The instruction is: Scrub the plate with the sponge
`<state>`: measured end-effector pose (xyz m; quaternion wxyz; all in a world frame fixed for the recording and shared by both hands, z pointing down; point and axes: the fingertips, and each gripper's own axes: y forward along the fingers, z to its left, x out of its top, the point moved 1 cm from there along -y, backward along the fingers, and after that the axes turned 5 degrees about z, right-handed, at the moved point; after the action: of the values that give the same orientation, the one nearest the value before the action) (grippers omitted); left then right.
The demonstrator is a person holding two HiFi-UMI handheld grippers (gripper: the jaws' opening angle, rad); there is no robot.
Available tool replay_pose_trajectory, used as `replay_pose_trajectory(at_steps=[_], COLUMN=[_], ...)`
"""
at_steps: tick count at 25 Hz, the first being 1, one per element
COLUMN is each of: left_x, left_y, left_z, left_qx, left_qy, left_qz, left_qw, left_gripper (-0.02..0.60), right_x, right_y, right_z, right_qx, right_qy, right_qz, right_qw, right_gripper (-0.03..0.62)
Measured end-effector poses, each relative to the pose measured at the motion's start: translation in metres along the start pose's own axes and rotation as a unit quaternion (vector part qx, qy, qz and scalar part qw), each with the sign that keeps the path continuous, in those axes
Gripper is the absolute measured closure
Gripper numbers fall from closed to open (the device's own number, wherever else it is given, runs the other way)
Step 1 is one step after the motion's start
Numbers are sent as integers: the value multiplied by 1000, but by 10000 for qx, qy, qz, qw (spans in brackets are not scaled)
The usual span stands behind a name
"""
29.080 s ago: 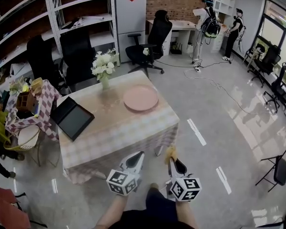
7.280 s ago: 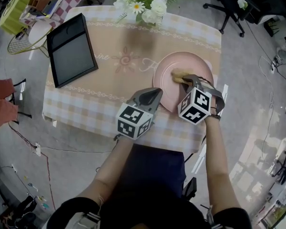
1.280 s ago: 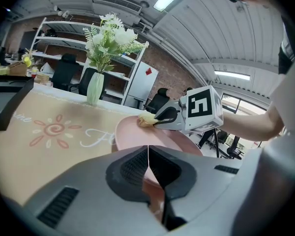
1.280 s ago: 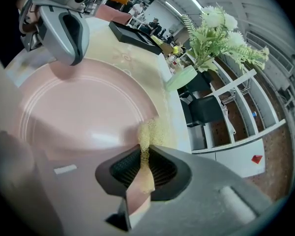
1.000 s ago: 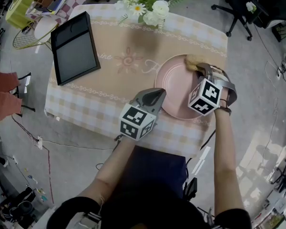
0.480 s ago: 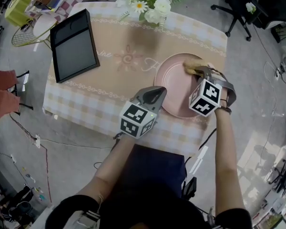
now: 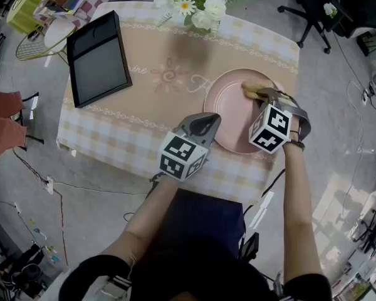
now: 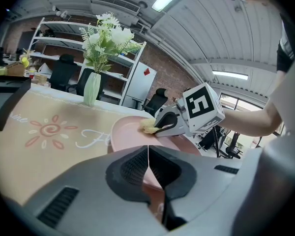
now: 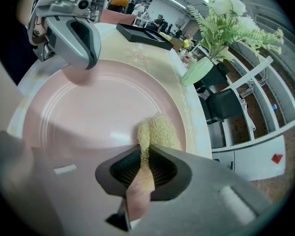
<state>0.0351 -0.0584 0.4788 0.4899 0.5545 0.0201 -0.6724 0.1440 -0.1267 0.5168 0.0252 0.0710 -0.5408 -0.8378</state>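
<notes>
Yellow sponge (image 9: 160,128) is pinched in the right gripper (image 9: 145,154) and pressed onto the far part of the pink plate (image 7: 229,121), on the right half of the table (image 7: 144,93). Left gripper (image 7: 208,121) is seen with jaws together and empty, tip at the plate's near-left rim. Scrubbing is judged best done with light, even pressure in overlapping strokes, with the rim steadied so the plate is not slid.
</notes>
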Motion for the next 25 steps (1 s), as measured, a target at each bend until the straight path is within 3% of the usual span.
replay_pose_trajectory(at_steps=[25], left_x=[-4], left_y=[0], left_z=[-5], left_qx=[-135], left_qy=[46], left_qz=[47], left_qw=[9999], left_gripper=[569], right_x=[-11], right_y=[-9], right_z=[24], right_qx=[238], right_qy=[-57], right_qz=[180], right_qw=[9995], right_gripper=[549])
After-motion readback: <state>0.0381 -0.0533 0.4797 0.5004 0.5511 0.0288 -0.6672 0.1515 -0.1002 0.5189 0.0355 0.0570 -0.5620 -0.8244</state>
